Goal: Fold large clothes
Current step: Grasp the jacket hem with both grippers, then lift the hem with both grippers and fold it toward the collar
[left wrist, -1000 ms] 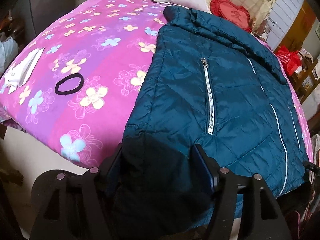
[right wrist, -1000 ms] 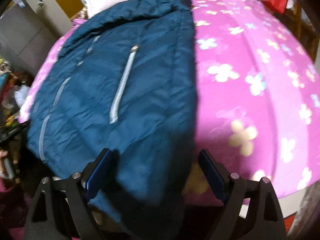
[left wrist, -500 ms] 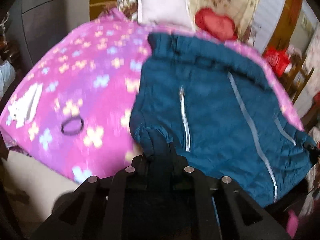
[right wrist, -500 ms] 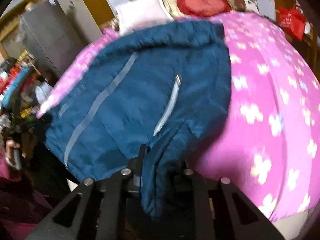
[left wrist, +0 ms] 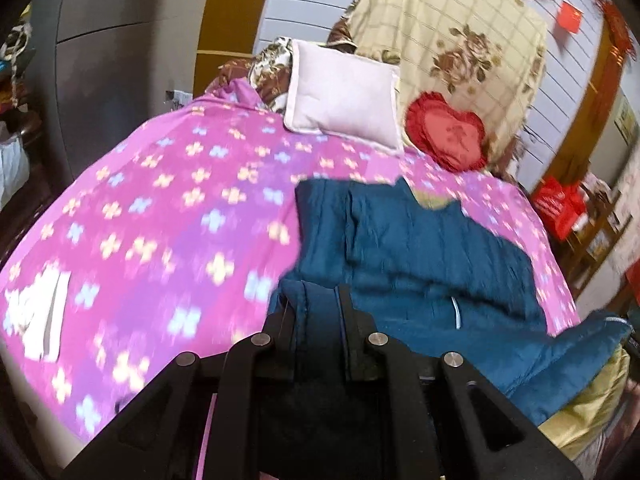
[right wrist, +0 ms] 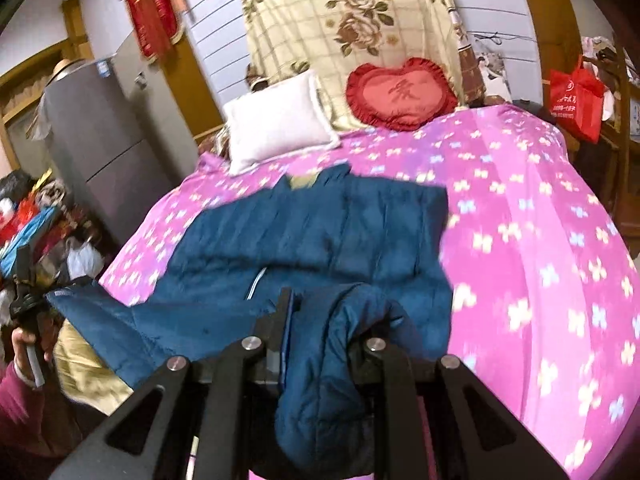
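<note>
Quilted teal jacket (left wrist: 420, 248) is lying ahead of both jaws on the pink floral bedspread (left wrist: 160, 208); left gripper (left wrist: 320, 308) and right gripper (right wrist: 324, 312) are each clamping its raised near hem, jaws fully closed.

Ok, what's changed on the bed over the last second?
Both grippers, left gripper and right gripper, have closed their jaws on the near hem of the teal quilted jacket and lifted it, carrying it toward the collar so the front doubles over. The pink floral bedspread, white pillow and red heart cushion stayed put.
</note>
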Action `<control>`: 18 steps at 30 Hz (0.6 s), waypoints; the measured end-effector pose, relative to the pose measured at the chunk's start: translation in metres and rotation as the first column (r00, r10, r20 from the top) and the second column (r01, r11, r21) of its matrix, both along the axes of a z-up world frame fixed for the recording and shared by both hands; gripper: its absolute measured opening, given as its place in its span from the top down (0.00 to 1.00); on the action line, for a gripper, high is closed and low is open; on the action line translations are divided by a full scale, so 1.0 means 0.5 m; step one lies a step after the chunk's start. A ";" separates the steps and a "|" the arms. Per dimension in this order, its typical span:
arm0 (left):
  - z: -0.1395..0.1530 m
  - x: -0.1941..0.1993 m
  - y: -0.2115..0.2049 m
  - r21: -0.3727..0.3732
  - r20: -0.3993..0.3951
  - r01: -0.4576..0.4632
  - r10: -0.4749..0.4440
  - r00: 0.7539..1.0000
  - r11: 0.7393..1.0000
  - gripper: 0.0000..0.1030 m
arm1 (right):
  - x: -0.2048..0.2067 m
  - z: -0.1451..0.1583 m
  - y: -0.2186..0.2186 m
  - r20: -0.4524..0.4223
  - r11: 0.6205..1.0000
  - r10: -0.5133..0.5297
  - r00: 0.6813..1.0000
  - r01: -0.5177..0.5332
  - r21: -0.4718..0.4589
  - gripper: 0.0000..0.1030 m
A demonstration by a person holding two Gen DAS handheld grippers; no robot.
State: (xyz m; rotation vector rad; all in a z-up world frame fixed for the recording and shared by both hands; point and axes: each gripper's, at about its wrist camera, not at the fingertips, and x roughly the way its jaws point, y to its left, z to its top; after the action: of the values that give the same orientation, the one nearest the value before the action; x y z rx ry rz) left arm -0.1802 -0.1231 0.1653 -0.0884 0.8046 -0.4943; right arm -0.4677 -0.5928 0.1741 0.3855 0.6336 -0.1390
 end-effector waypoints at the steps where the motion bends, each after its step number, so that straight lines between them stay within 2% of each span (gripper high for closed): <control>1: 0.003 0.027 -0.020 0.005 0.006 -0.009 0.009 1.000 1.000 1.00 | 0.025 0.004 -0.016 0.005 1.000 -0.015 1.000 0.015 0.001 0.83; 5: 0.006 0.130 -0.087 0.007 -0.003 -0.050 0.050 0.999 0.999 1.00 | 0.125 0.008 -0.080 0.001 0.997 -0.075 0.997 0.075 -0.005 0.83; 10: -0.016 0.259 -0.166 0.003 -0.002 -0.098 0.098 0.995 0.995 1.00 | 0.260 -0.013 -0.173 -0.044 0.992 -0.125 0.991 0.125 -0.006 0.83; 14: -0.056 0.340 -0.218 0.004 0.009 -0.136 0.136 0.991 0.991 1.00 | 0.354 -0.044 -0.249 -0.039 0.984 -0.177 0.983 0.178 0.028 0.83; 18: -0.123 0.410 -0.249 0.001 -0.063 -0.158 0.157 0.986 0.987 0.99 | 0.439 -0.103 -0.293 -0.041 0.970 -0.237 0.971 0.239 0.045 0.83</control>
State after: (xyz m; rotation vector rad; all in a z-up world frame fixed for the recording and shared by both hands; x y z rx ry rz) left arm 0.0247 -0.2475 0.1040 -0.1705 0.8510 -0.3447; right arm -0.2480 -0.7393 0.1226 0.5073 0.6250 -0.3608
